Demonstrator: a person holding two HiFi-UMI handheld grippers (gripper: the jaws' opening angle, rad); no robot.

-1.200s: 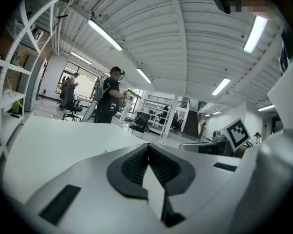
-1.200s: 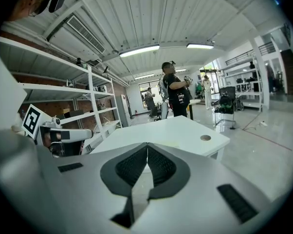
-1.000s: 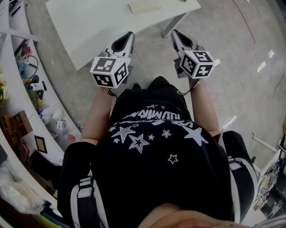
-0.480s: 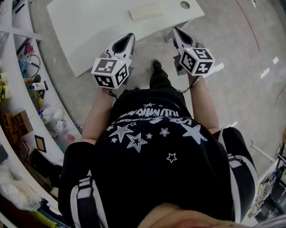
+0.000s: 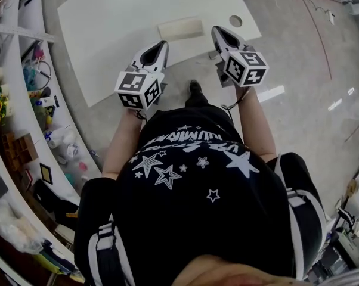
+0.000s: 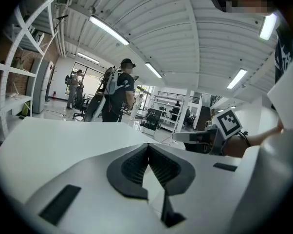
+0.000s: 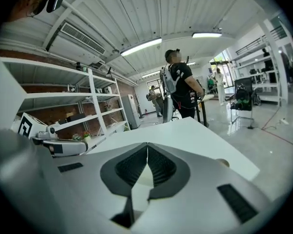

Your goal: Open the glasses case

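The glasses case (image 5: 180, 28) is a closed cream oblong lying on the white table (image 5: 108, 28), near its front edge. My left gripper (image 5: 163, 42) hovers over the table's front edge, a little left of and nearer than the case, its jaws shut and empty. The right gripper (image 5: 216, 30) reaches the table's edge just right of the case, also shut with nothing in it. Seen from the left gripper (image 6: 148, 145), the pads meet over the tabletop, and the right gripper (image 6: 185, 136) shows beside it. The right gripper view shows its own closed tips (image 7: 147, 144) and the left gripper (image 7: 59, 145).
A round cable hole (image 5: 235, 21) sits in the table's right corner. Cluttered white shelves (image 5: 24, 70) run along the left. My foot (image 5: 194, 91) stands on the concrete floor just short of the table. A person (image 7: 181, 89) stands beyond the table.
The table and the case have come nearer in the head view. Both grippers have advanced from short of the table to its front edge, still shut. A foot has stepped forward.
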